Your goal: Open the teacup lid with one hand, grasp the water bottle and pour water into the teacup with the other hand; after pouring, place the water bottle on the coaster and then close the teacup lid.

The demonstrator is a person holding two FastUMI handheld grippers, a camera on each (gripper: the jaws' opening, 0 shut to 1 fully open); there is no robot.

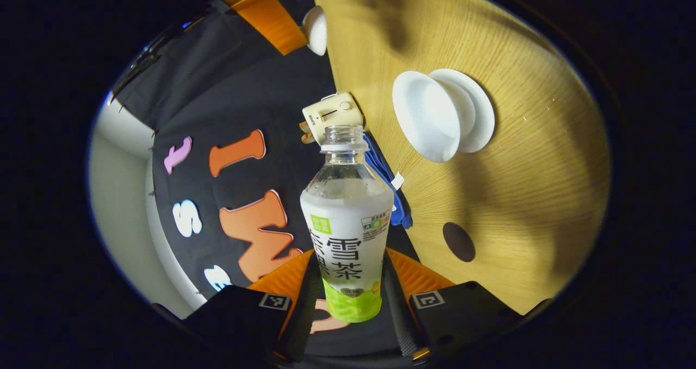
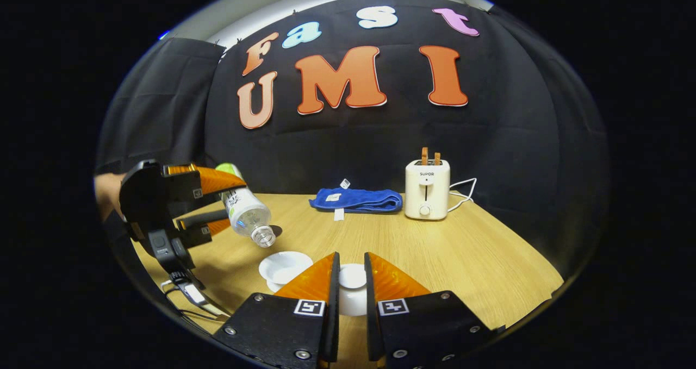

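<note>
The left gripper [image 1: 348, 298] grips the tilted water bottle [image 1: 347, 233], mouth toward the open teacup [image 1: 435, 116] for pouring; the right gripper [image 2: 350, 282], low centre, clamps the lid [image 2: 352, 276] aside.

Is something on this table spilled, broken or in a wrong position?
Nothing stands out. The water bottle is tilted, mouth down over the open teacup, but the left gripper holds it for pouring. The folded blue towel and toaster look tidy; no spill shows.
</note>
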